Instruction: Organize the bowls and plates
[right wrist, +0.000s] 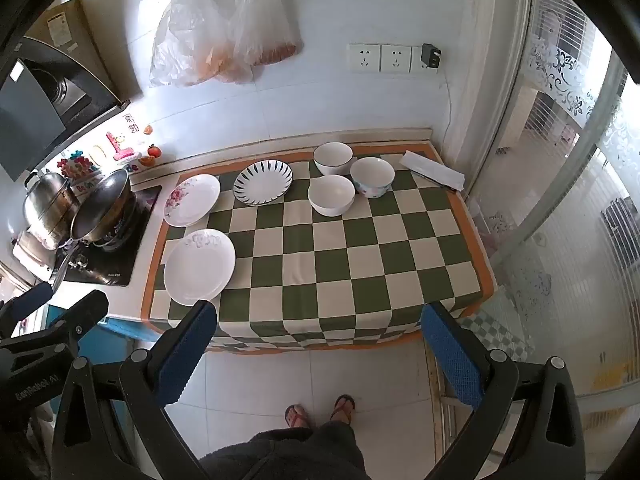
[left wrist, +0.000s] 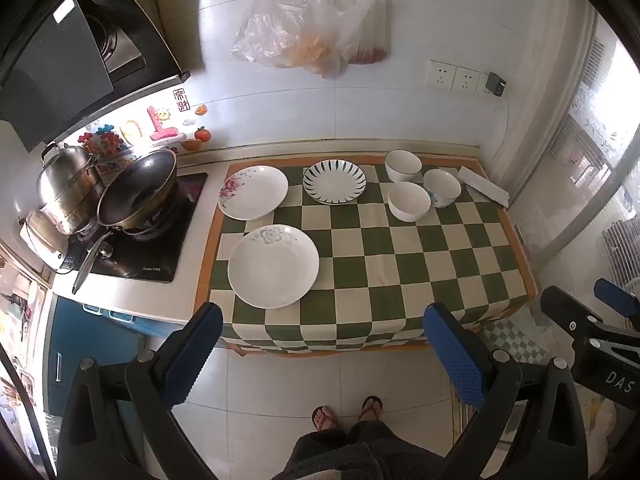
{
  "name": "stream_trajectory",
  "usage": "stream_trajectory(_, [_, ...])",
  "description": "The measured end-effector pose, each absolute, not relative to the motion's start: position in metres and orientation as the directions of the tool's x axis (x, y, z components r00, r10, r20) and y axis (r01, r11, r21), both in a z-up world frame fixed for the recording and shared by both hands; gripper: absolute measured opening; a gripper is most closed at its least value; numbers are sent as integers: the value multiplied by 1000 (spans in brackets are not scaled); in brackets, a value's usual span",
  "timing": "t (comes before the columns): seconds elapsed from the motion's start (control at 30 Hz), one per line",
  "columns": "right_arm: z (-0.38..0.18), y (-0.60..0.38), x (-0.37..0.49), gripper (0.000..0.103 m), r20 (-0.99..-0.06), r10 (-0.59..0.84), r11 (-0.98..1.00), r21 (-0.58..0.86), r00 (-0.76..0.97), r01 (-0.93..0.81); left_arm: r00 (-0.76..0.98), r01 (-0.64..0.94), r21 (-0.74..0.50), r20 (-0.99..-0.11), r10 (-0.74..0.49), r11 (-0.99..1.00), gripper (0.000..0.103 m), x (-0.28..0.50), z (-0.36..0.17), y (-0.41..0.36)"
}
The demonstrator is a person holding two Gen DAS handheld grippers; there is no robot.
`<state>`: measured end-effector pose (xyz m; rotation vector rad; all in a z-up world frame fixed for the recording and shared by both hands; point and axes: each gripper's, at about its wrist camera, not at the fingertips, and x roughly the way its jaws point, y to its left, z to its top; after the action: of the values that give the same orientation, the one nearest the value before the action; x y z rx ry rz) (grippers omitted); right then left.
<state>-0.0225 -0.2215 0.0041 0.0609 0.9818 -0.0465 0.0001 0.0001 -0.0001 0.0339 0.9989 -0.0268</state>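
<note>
Three plates lie on the green-and-cream checked cloth (left wrist: pixel 384 264): a white one with a grey flower (left wrist: pixel 273 266) (right wrist: pixel 199 267) nearest, a pink-flowered one (left wrist: pixel 253 192) (right wrist: pixel 192 200) behind it, a black-striped one (left wrist: pixel 334 181) (right wrist: pixel 263 182) at the back middle. Three white bowls cluster at the back right: a dark-rimmed one (left wrist: pixel 403 165) (right wrist: pixel 333 159), a plain one (left wrist: pixel 409 201) (right wrist: pixel 331 195) and a blue-patterned one (left wrist: pixel 442 188) (right wrist: pixel 372 177). My left gripper (left wrist: pixel 324 354) and right gripper (right wrist: pixel 320 354) hang open and empty above the floor, short of the counter's front edge.
A wok (left wrist: pixel 138 194) and a steel pot (left wrist: pixel 66 192) sit on the stove at the left. A folded white paper (left wrist: pixel 482 186) lies at the cloth's back right corner. Plastic bags (left wrist: pixel 308 28) hang on the wall. A person's sandalled feet (left wrist: pixel 346 412) stand below.
</note>
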Motion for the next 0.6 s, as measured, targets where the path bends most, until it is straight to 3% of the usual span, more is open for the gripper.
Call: stream_trajectory(0.6, [-4, -223, -20, 103, -839, -19, 997, 22, 544, 68, 539, 35, 4, -842, -16, 999, 103, 5, 4, -1])
